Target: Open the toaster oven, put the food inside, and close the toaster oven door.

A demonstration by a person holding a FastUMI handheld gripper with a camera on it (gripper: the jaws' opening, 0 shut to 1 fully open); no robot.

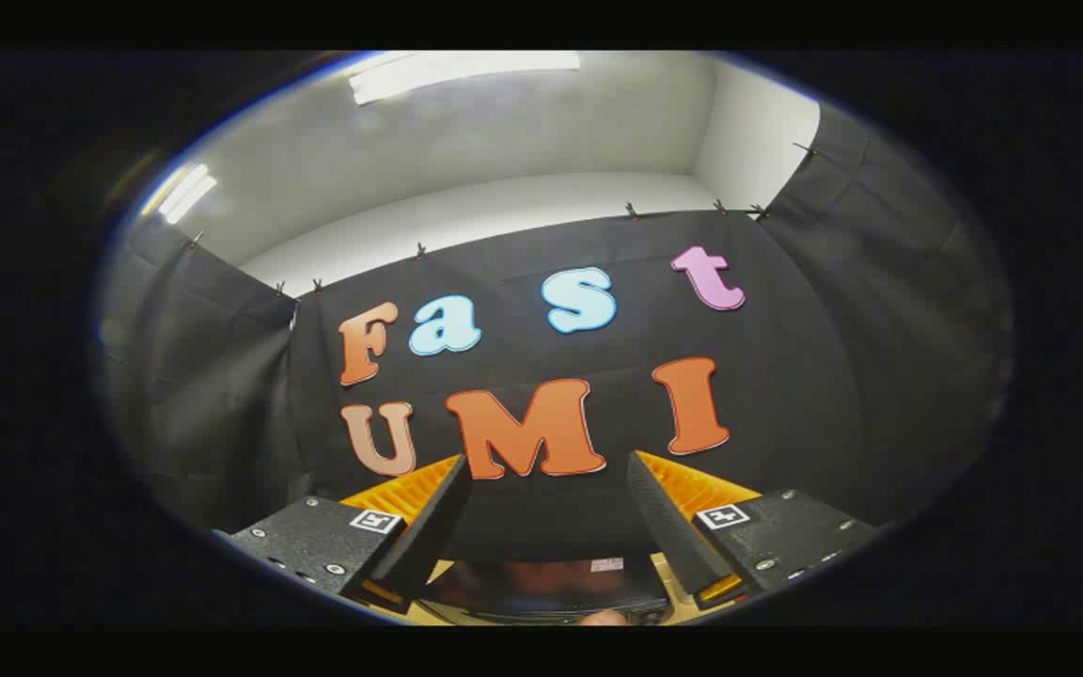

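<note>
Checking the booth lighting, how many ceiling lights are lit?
2. One long light overhead near the back wall, one light off to the side above the cloth wall. More may be hidden. The gripper is open, pointing at the cloth.

The hand-held gripper (pixel 546 475) gapes empty, aimed high at the booth wall (pixel 786 376).

Black cloth wall (pixel 786 395), ceiling lights (pixel 462 70)
</note>
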